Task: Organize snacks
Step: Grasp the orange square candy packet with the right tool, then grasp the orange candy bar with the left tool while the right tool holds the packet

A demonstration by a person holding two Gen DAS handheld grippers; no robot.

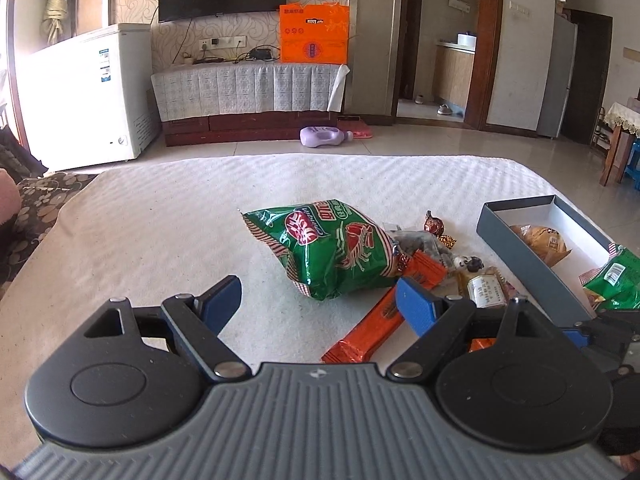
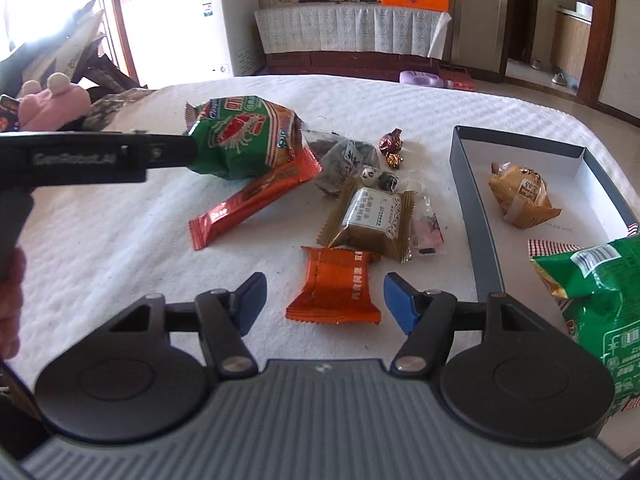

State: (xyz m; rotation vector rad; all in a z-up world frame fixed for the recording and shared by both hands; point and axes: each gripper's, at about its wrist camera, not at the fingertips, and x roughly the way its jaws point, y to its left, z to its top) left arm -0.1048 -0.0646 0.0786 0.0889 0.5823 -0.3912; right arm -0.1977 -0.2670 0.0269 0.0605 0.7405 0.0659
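White textured cloth covers the tabletop [image 2: 120, 248] on which the snacks are spread. At the left of the right wrist view, the left gripper [image 1: 318, 298] is seen from the side, its blue fingers spread apart and holding nothing, just in front of a green crab-print snack bag [image 2: 240, 140]. A long orange bar [image 2: 256, 200] is leaned against that bag, with a greyish clear packet [image 2: 344, 160] beside it. Further right, two foil-wrapped chocolates [image 2: 392, 148] are laid near a brown-gold pastry packet [image 2: 372, 220], and a square orange packet [image 2: 336, 286] is placed just ahead of the right gripper [image 2: 324, 300], whose fingers are also held wide apart and empty. To the right, a grey box [image 2: 476, 220] with a white inside is set on the cloth; a tan wrapped cake [image 2: 520, 196] is contained in it, and a second green bag [image 2: 600, 304] is rested over its near end.
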